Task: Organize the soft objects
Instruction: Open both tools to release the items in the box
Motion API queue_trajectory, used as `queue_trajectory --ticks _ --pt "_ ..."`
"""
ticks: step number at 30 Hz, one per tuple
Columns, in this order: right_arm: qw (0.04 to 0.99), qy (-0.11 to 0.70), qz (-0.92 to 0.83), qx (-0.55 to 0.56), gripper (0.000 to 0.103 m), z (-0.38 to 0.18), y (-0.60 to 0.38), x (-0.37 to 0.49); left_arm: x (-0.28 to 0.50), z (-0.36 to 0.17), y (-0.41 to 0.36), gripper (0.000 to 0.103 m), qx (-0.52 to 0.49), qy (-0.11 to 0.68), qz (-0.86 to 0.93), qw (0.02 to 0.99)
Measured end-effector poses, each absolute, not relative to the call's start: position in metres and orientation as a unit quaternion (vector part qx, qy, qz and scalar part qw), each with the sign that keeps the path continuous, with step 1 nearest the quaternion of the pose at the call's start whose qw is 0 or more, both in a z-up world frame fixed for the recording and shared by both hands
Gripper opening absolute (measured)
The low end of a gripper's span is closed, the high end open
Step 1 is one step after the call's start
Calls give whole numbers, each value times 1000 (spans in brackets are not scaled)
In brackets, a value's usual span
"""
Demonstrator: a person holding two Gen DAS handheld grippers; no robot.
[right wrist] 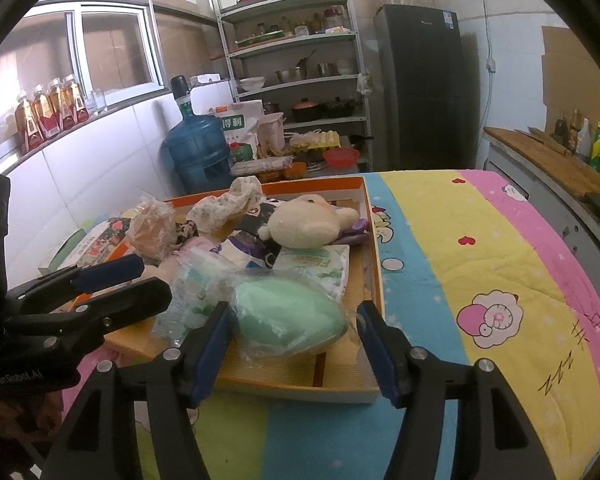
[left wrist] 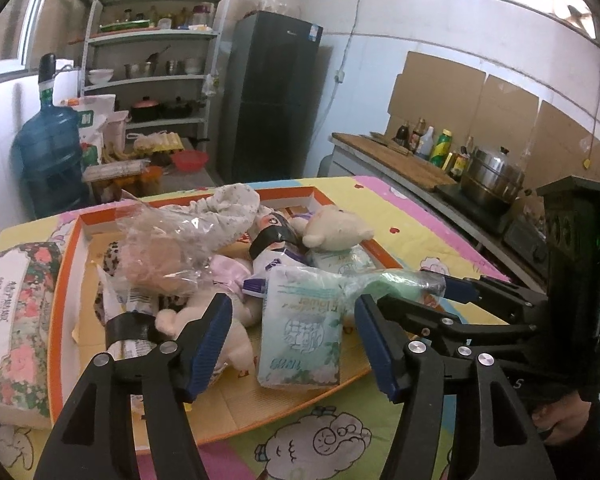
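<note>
- Green soft pad in clear plastic wrap point(right wrist: 290, 320) lies in the orange-rimmed cardboard tray point(right wrist: 374, 248).
- Cream plush toy point(right wrist: 304, 222) rests atop packets behind it.
- Pale tissue packet point(left wrist: 300, 340) lies flat.

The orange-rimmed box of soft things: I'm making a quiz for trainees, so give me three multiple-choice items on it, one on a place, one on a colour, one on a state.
1. Where is the cream plush toy?
A. inside the orange-rimmed box
B. on the blanket beside the box
C. on the kitchen shelf

2. What colour is the soft lump in the clear plastic bag at the box's near end?
A. red
B. pale green
C. black

3. How does the right gripper stand?
A. shut on the plush toy
B. shut with nothing in it
C. open, with the bagged lump between its fingers

Answers:
1 A: the toy lies on the pile within the box's walls.
2 B: mint green shows through the plastic.
3 C: both blue pads stand apart from the bag.
</note>
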State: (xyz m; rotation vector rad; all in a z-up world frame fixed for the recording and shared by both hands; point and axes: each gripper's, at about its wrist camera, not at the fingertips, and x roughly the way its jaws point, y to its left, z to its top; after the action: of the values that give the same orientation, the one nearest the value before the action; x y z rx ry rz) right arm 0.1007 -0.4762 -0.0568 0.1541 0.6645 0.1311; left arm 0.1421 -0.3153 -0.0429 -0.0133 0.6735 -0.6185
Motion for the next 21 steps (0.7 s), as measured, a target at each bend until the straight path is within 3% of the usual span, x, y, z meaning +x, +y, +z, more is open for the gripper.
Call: queue_trajectory --ticks 21 --pt "950 298 77 53 63 -24 -439 77 114 -24 -269 65 -26 301 -289 908"
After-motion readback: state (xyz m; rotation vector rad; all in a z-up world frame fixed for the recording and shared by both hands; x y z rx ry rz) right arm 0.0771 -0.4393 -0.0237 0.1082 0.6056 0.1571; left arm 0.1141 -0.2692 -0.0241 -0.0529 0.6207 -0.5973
